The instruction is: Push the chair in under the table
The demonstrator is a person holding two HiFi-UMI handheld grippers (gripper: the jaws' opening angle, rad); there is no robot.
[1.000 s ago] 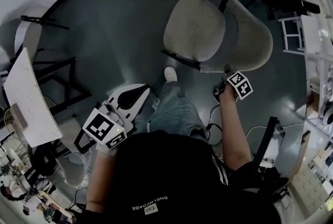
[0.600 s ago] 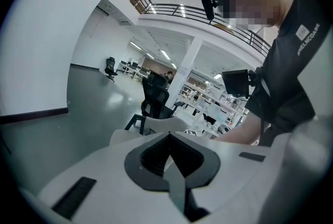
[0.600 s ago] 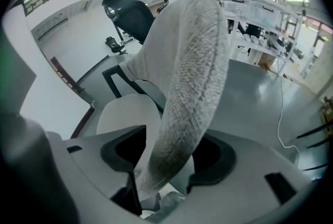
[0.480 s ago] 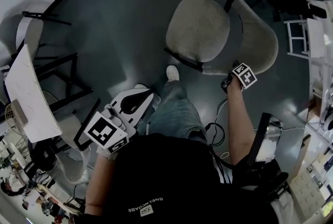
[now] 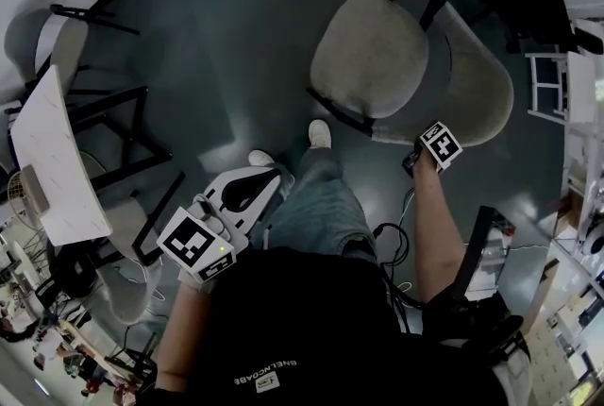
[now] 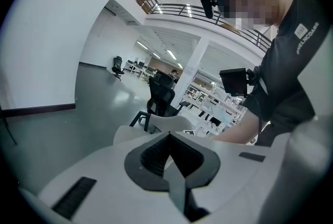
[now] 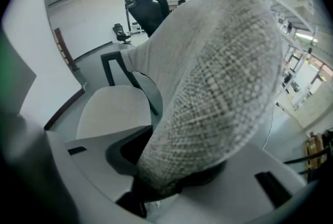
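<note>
right jaws: the right gripper is closing on the backrest rim; fabric is filling the gap and looks to be touching both sides.
left jaws: the left gripper is sitting with its jaws together, holding nothing, hanging near the person's left thigh.
chair: standing on open floor, far centre-right, seat facing left.
table: sitting at the far left, well apart from the chair; not under it yet.
risk 1: the grip is biting only the soft padded rim, so it's likely slipping off once the push starts.
risk 2: pushing high on the backrest from one corner is likely tipping or swinging the chair instead of sliding it straight.
vs 1 s ago: the right gripper is now lower and seated on the rim with its jaws narrower; the left gripper is barely moving.
</note>
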